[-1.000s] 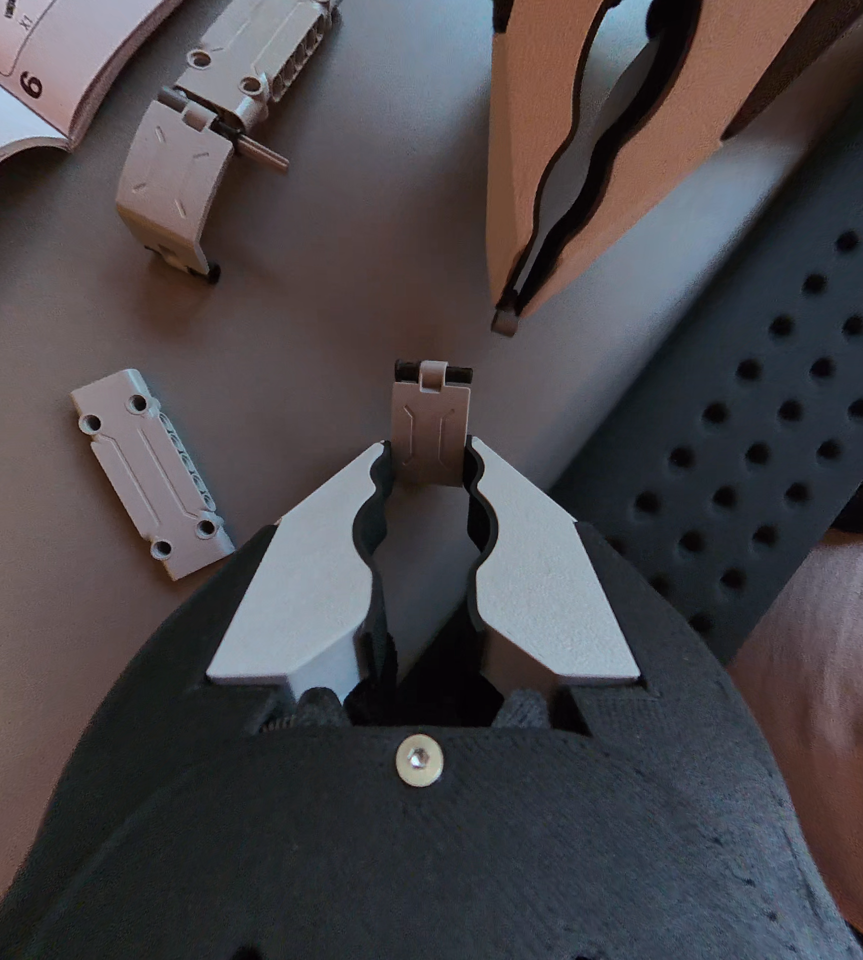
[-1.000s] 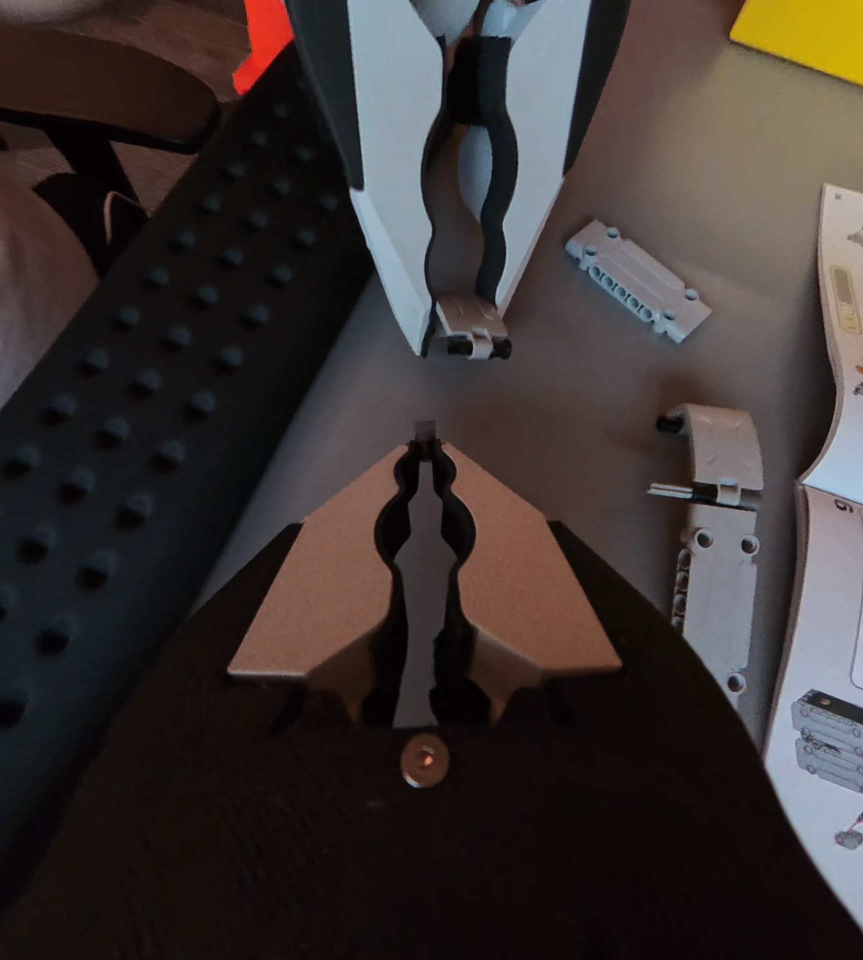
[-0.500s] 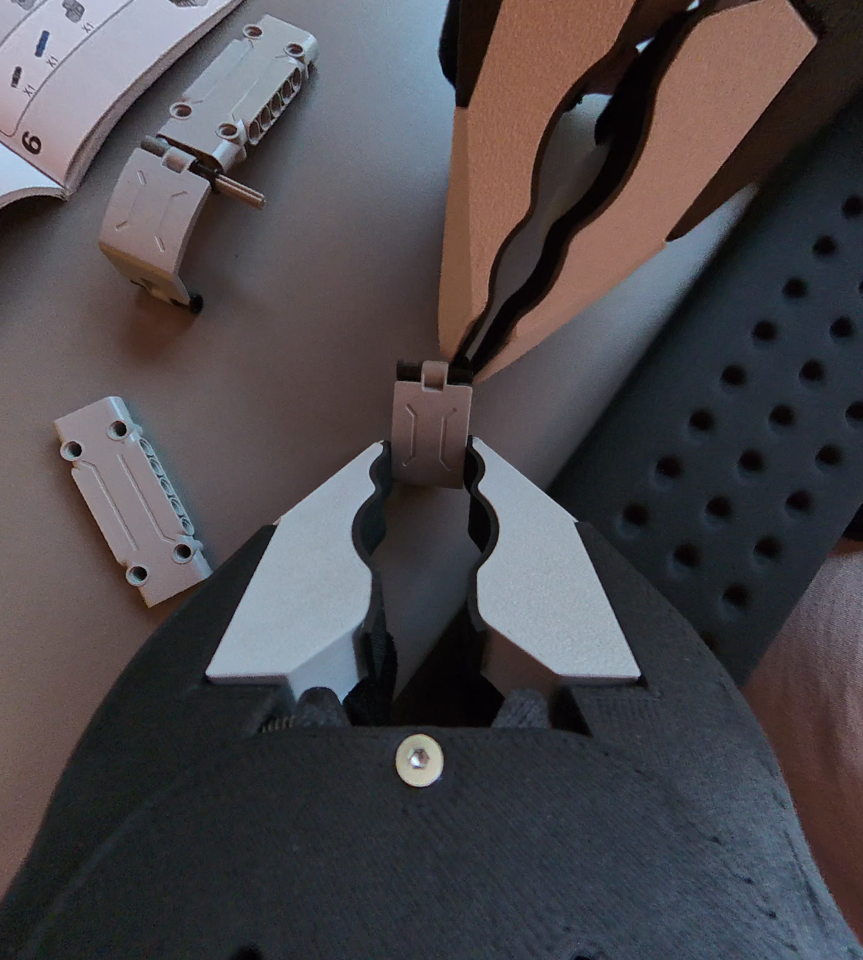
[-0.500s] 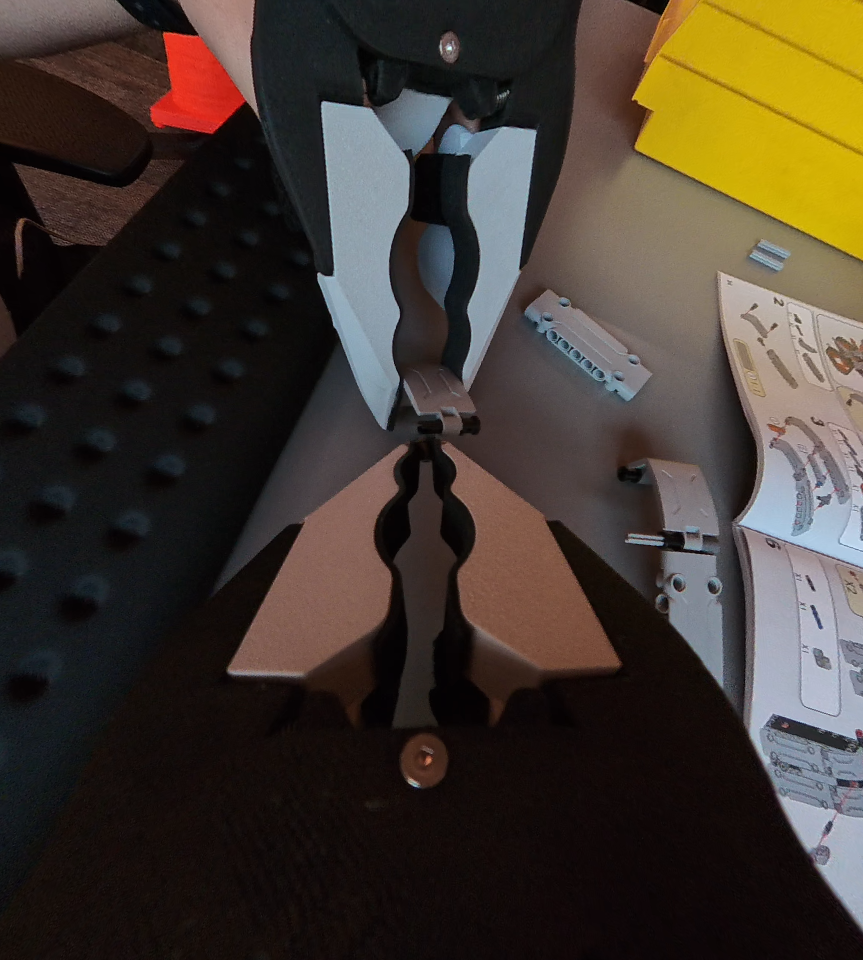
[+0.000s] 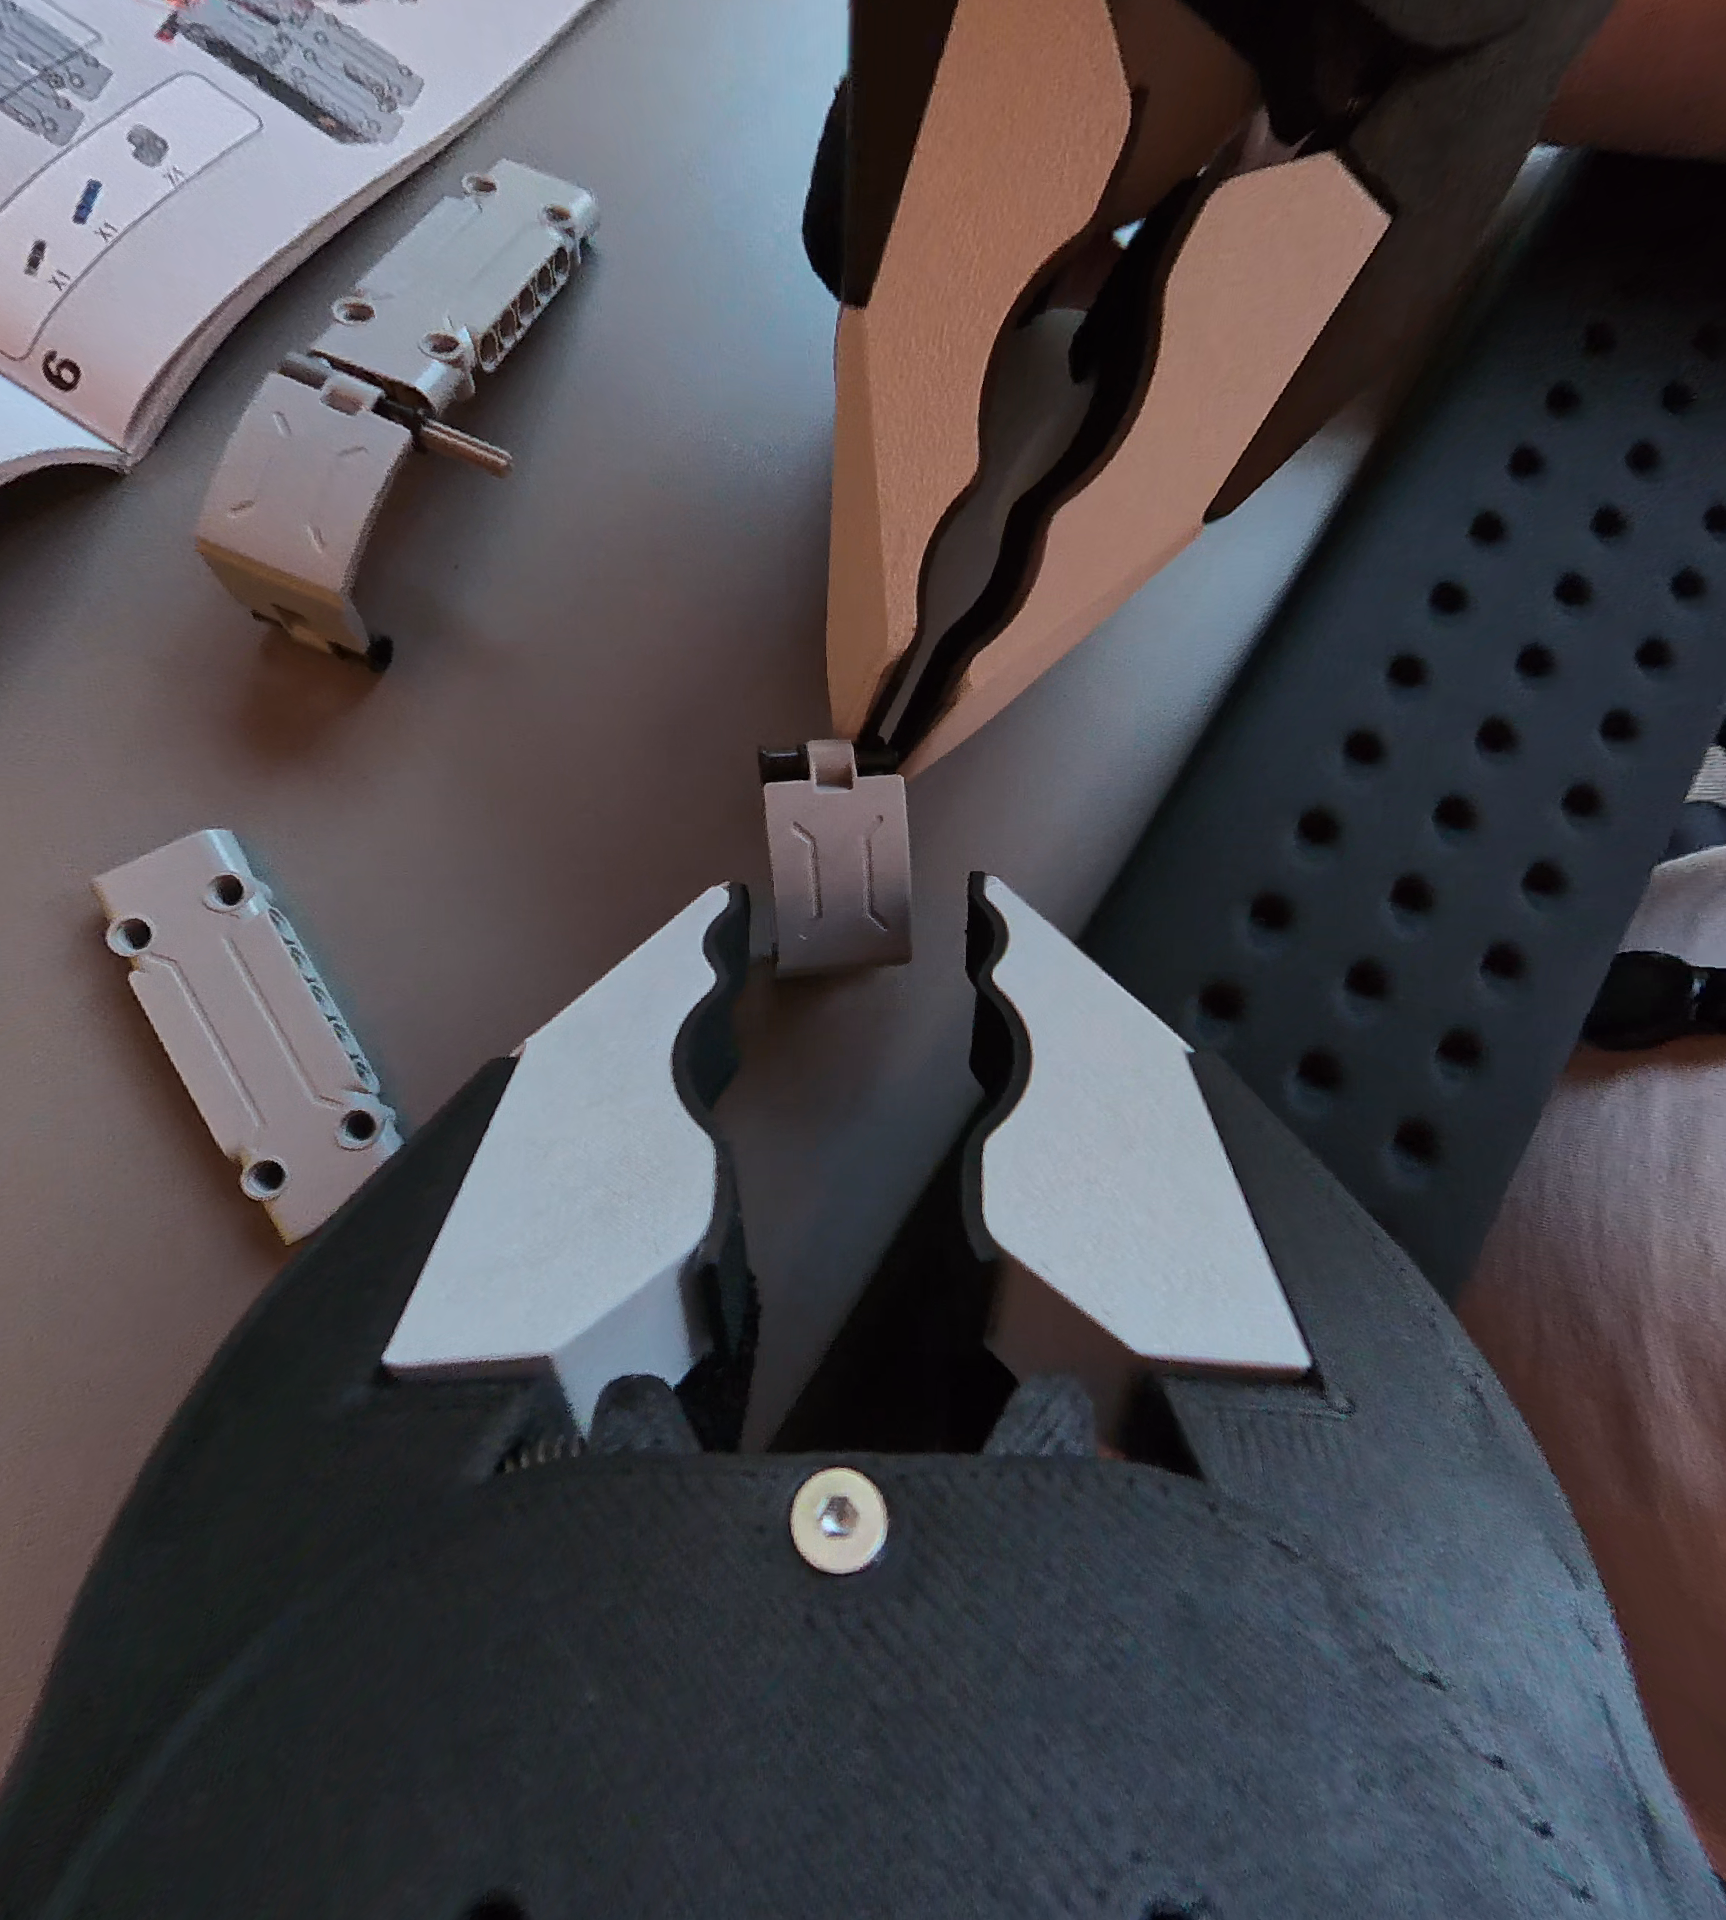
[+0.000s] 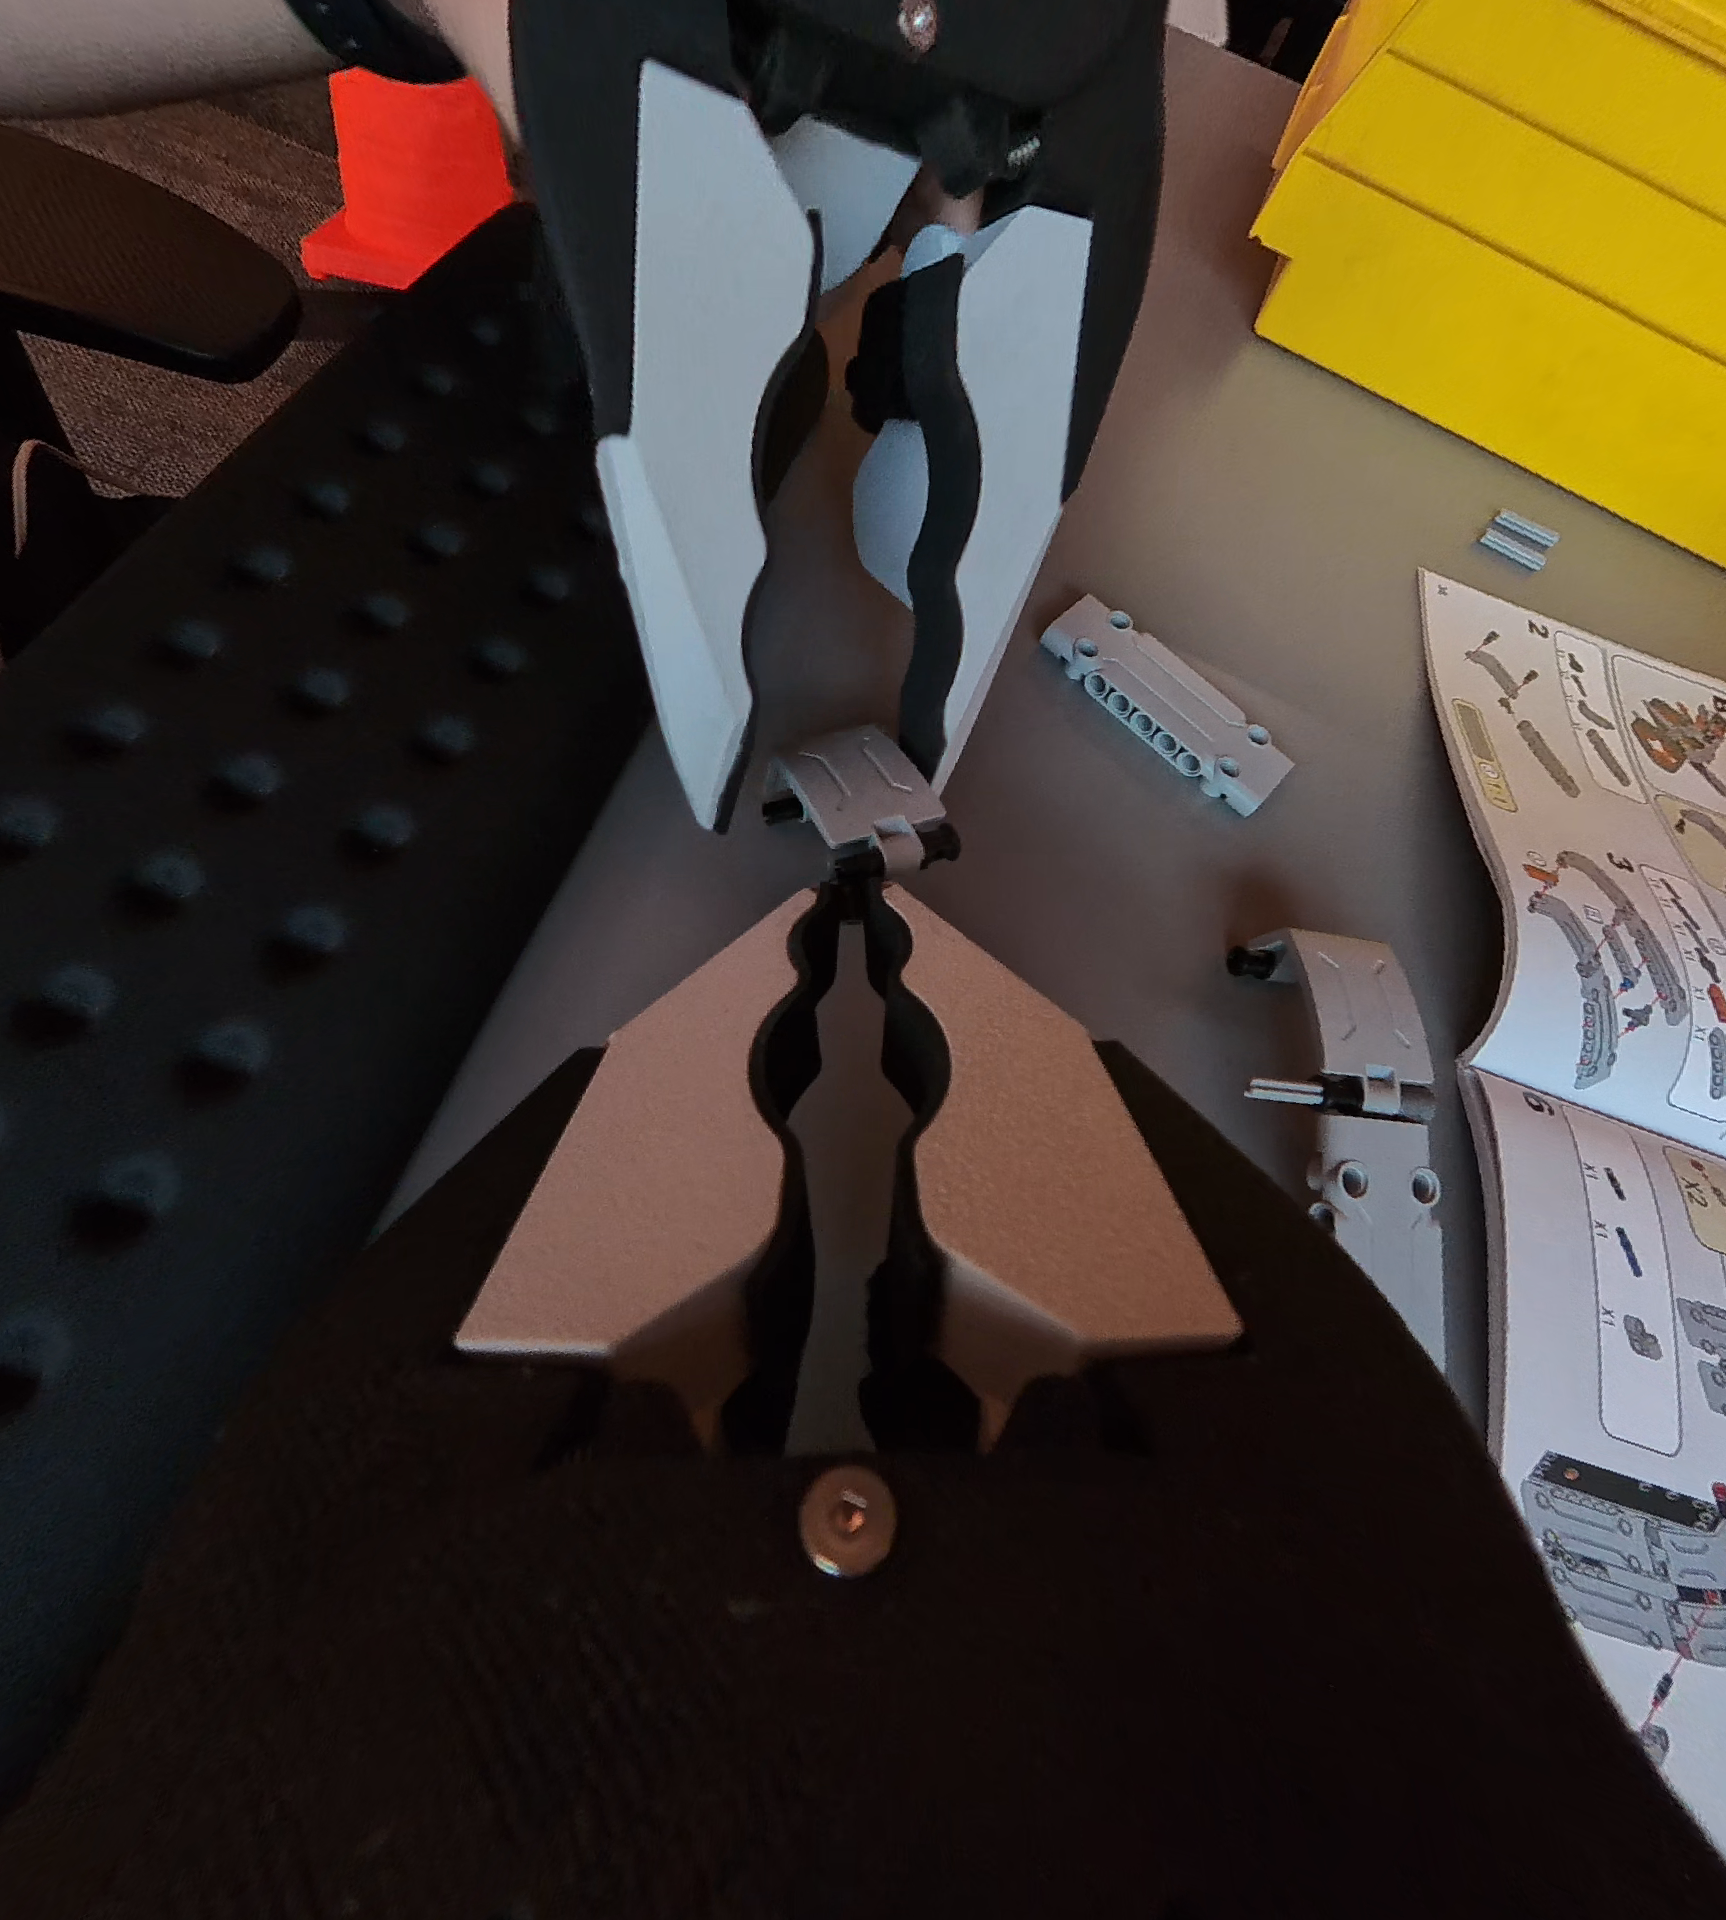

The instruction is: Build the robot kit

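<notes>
The left gripper (image 5: 854, 914) is standing with its fingers spread wide, and the small curved grey panel (image 5: 838, 883) is sitting between the fingertips with a visible gap on each side in the left wrist view. In the right wrist view the panel's far edge is lying close against one of the left gripper's fingers, and contact there cannot be confirmed. The right gripper (image 6: 854, 894) is meeting it from the opposite side with its fingers drawn narrow, pinching the black pin (image 6: 851, 864) at the panel's hinged end. The panel is tilting above the grey table (image 5: 578, 675), near the table's edge, where a black perforated mat (image 5: 1524, 727) is running alongside. To one side, a flat grey beam panel (image 5: 241, 1039) is lying on the table just beside the left gripper's body. Farther off, a curved assembly (image 5: 371, 436) joined to a longer panel, with a tan axle protruding from the joint, is resting next to an open instruction booklet (image 6: 1617, 1039). In the right wrist view, yellow bins (image 6: 1565, 260) are stacking at the table's far corner, a small pale ribbed piece (image 6: 1519, 538) is lying near them, and an orange block (image 6: 402, 177) is sitting on the floor beyond the mat.
</notes>
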Motion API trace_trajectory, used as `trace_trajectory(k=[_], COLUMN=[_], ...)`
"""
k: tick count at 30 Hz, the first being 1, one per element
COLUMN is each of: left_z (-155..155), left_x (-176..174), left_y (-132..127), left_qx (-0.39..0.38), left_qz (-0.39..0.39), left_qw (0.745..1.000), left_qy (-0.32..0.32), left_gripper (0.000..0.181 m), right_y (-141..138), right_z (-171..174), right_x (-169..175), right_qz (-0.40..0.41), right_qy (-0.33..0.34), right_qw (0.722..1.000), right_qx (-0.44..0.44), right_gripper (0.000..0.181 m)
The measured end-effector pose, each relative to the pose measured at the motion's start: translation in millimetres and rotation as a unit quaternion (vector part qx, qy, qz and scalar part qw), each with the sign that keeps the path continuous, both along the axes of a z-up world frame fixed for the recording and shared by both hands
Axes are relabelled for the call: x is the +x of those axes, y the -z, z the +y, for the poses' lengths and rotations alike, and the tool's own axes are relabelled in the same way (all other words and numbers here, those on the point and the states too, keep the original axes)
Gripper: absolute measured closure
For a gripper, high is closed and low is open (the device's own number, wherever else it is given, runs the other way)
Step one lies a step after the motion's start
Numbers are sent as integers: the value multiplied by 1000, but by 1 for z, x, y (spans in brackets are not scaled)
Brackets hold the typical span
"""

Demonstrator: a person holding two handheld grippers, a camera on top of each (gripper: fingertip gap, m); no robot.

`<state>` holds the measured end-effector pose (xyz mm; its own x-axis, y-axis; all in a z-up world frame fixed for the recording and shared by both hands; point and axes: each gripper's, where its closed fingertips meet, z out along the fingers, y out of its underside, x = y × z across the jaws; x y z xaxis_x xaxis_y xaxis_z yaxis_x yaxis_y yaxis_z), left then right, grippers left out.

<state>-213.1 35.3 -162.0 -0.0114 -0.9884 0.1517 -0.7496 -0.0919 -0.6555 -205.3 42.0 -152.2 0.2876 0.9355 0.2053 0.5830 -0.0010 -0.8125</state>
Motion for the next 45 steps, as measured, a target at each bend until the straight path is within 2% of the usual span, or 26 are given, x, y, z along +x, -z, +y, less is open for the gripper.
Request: trace_trajectory(k=[5, 10, 17, 23, 26, 30, 36, 38, 41, 45], left_z=[3, 7, 7, 8, 4, 0, 4, 0, -8, -22], left_x=[-7, -6, -2, 0, 0, 8, 2, -5, -14, -24], left_y=[-11, -29, -28, -15, -10, -22, -21, -24, -30, -41], left_qx=[-60, -131, -221, -256, -293, -353, -371, -390, -405, -438], left_qz=[-30, -70, -40, 19, 38, -5, -6, 3, 16, 39], left_qw=[997, 987, 967, 957, 944, 924, 918, 909, 900, 879], left_qy=[29, 55, 120, 136, 143, 147, 138, 144, 163, 184], left_gripper=[136, 149, 151, 151, 160, 181, 181, 181, 181, 181], right_y=[2, 3, 3, 1, 0, 1, -6, -13, -23, -14], right_z=[0, -1, -1, 0, 0, 1, -5, -6, -22, -36], right_x=[-1, -2, -2, -2, -2, 0, 4, 3, -12, -19], right_qz=[-9, -12, -17, -16, -17, -27, -23, -32, -31, -57], right_qy=[-2, -8, -10, -9, -9, -6, -4, 14, 7, 31], right_qw=[1000, 1000, 1000, 999, 999, 999, 999, 997, 995, 994], right_qx=[8, 12, 19, 27, 33, 42, 45, 65, 92, 88], right_gripper=[178, 178, 178, 178, 178, 178, 178, 178, 178, 178])
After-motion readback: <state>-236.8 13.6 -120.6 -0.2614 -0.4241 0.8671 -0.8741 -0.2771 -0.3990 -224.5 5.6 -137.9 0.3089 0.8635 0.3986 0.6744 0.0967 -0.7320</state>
